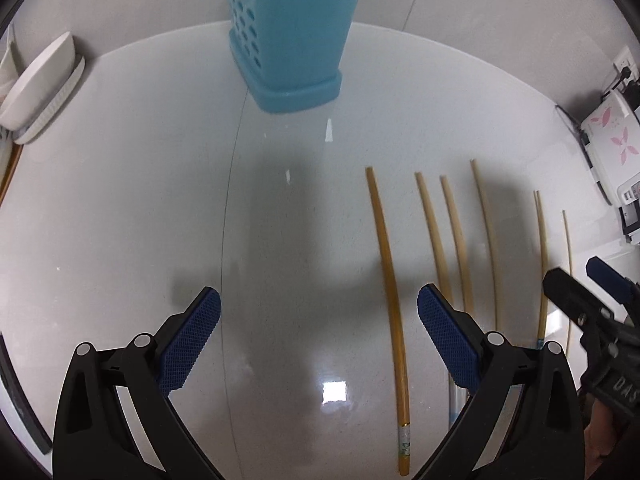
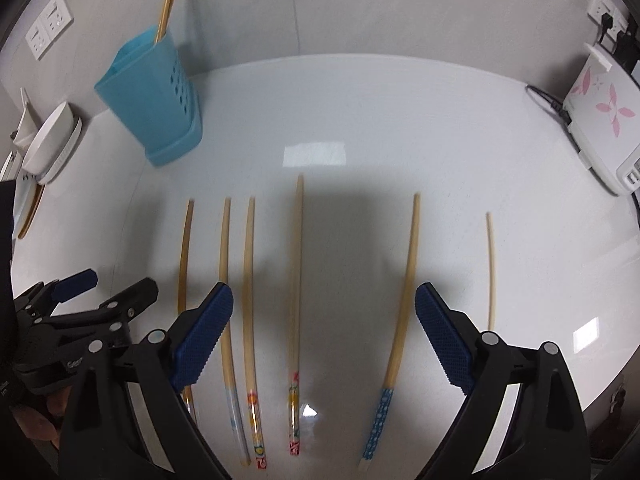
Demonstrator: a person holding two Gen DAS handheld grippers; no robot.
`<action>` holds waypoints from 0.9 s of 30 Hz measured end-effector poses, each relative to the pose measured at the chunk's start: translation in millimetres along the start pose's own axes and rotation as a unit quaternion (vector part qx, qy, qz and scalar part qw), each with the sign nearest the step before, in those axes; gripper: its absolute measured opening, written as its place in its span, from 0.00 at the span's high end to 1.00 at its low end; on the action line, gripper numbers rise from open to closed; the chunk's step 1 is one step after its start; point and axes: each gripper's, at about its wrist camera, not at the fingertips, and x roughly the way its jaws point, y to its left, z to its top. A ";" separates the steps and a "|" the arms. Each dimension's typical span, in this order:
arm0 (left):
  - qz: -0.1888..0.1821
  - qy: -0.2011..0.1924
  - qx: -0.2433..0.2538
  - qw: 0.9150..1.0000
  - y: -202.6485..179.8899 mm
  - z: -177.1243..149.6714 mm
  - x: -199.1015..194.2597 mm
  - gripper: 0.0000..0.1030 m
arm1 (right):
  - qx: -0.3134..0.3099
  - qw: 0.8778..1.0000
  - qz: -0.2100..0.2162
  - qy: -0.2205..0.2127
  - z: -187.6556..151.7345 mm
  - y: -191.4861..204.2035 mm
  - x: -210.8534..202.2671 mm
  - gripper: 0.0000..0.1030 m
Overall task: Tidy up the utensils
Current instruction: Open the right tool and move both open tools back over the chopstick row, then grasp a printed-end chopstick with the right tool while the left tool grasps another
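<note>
Several bamboo chopsticks lie side by side on a white counter (image 2: 360, 120). A blue perforated utensil holder (image 2: 156, 100) stands at the back left with two chopsticks (image 2: 170, 0) upright in it; in the left wrist view the holder (image 1: 288, 40) is straight ahead. My right gripper (image 2: 324, 296) hangs open above the row, over a red-patterned chopstick (image 2: 297, 280) and a blue-dotted one (image 2: 405, 300), touching neither. My left gripper (image 1: 320, 300) is open too, with the darker leftmost chopstick (image 1: 390, 280) beneath it near its right finger. Each gripper shows in the other's view: right gripper (image 1: 576, 272), left gripper (image 2: 120, 284).
A white bowl (image 2: 52, 140) leans on a rack at the counter's left end. A white appliance with pink flowers (image 2: 600, 120) and its cable sit at the right. Wall sockets (image 2: 48, 24) are behind the holder. The counter's curved front edge runs at the lower right.
</note>
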 end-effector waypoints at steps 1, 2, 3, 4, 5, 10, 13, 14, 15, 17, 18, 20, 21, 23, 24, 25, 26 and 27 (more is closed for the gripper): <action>-0.001 0.008 -0.003 1.000 0.4 -3.9 3.5 0.06 | -0.002 1.000 0.000 0.005 -2.8 1.5 1.7 0.20; -0.001 0.012 -0.005 1.000 0.4 -6.9 5.7 0.06 | -0.004 1.000 0.002 0.009 -5.9 3.0 2.8 0.22; 0.000 0.016 -0.005 1.000 0.3 -9.7 7.8 0.06 | -0.006 1.000 0.007 0.013 -9.8 4.9 3.9 0.23; 0.000 0.022 -0.007 1.000 0.6 -13.8 10.2 0.06 | -0.009 1.000 0.007 0.016 -12.8 6.7 4.8 0.24; -0.002 0.025 -0.008 1.000 1.2 -15.9 12.0 0.06 | -0.012 1.000 0.005 0.017 -15.0 7.8 5.8 0.27; -0.001 0.037 -0.002 0.999 -1.7 -27.9 17.4 0.06 | -0.016 0.999 -0.001 0.042 -23.5 10.4 16.1 0.39; 0.005 0.035 0.012 0.999 -5.4 -31.9 17.9 0.06 | -0.022 0.998 -0.006 0.052 -25.9 13.0 19.0 0.44; 0.007 0.034 0.017 0.999 -6.9 -33.0 18.2 0.06 | -0.027 0.998 -0.012 0.057 -26.9 14.8 20.0 0.45; 0.011 0.035 0.022 0.999 -8.2 -34.4 18.6 0.07 | -0.030 0.998 -0.015 0.059 -26.9 15.6 20.5 0.47; 0.020 0.038 0.028 0.999 -11.2 -35.8 18.9 0.10 | -0.035 0.997 -0.016 0.064 -27.8 17.9 21.5 0.54; 0.027 0.040 0.032 0.998 -13.7 -33.9 19.2 0.13 | -0.037 0.997 -0.016 0.071 -28.5 19.3 22.8 0.55; 0.035 0.044 0.036 0.998 -15.4 -33.5 18.1 0.20 | -0.038 0.996 -0.016 0.080 -31.4 20.3 25.6 0.61; 0.038 0.047 0.039 0.997 -16.2 -32.9 17.4 0.25 | -0.038 0.996 -0.015 0.085 -31.9 21.5 28.1 0.63; 0.031 0.048 0.041 0.998 -17.1 -31.5 15.7 0.33 | -0.038 0.995 -0.013 0.093 -33.3 21.6 30.4 0.65; 0.031 0.050 0.044 0.997 -17.9 -30.7 14.2 0.44 | -0.037 0.995 -0.013 0.096 -33.9 22.3 31.1 0.66; 0.035 0.051 0.046 0.997 -17.8 -29.9 13.7 0.54 | -0.036 0.994 -0.011 0.099 -34.3 22.9 31.9 0.69; 0.037 0.054 0.048 0.997 -18.1 -29.0 13.0 0.61 | -0.036 0.994 -0.011 0.101 -34.5 23.4 32.9 0.72; 0.035 0.056 0.049 0.997 -18.1 -28.6 12.0 0.75 | -0.037 0.994 -0.013 0.105 -34.9 24.5 34.2 0.73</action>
